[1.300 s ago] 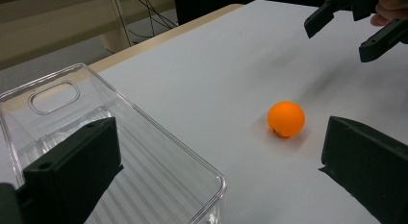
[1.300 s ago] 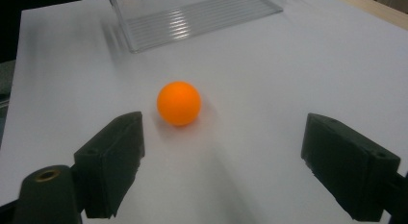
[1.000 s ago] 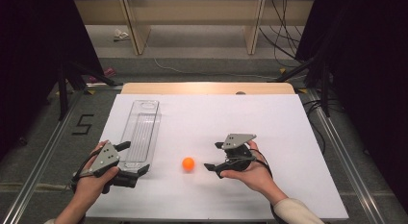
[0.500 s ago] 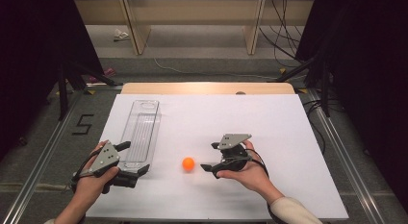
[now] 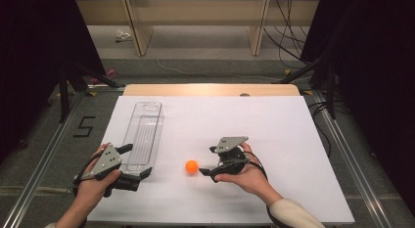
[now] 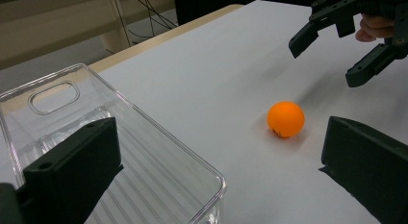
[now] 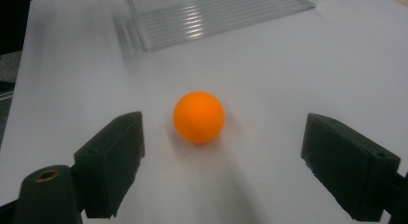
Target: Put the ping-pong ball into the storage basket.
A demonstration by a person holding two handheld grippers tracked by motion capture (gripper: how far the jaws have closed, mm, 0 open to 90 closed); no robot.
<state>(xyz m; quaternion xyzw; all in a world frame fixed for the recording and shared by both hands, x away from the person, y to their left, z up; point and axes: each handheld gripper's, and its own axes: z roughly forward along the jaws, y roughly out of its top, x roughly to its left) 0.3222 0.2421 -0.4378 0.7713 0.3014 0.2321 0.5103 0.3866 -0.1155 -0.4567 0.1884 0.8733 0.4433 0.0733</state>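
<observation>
bright overhead light on the white table (image 5: 293, 140), dark surroundings; soft shadows, slightly blurry close views.

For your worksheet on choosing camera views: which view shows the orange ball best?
The right gripper view: the ball is large and sharp there, on the table ahead of the open right gripper. The left gripper view shows it smaller, off to one side. The high view shows it as a small dot.

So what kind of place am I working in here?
Probably a lab recording bench, not a home: a plain white table framed by metal rails, loose cables on the floor behind, and a taped "5" marking the station.
</observation>
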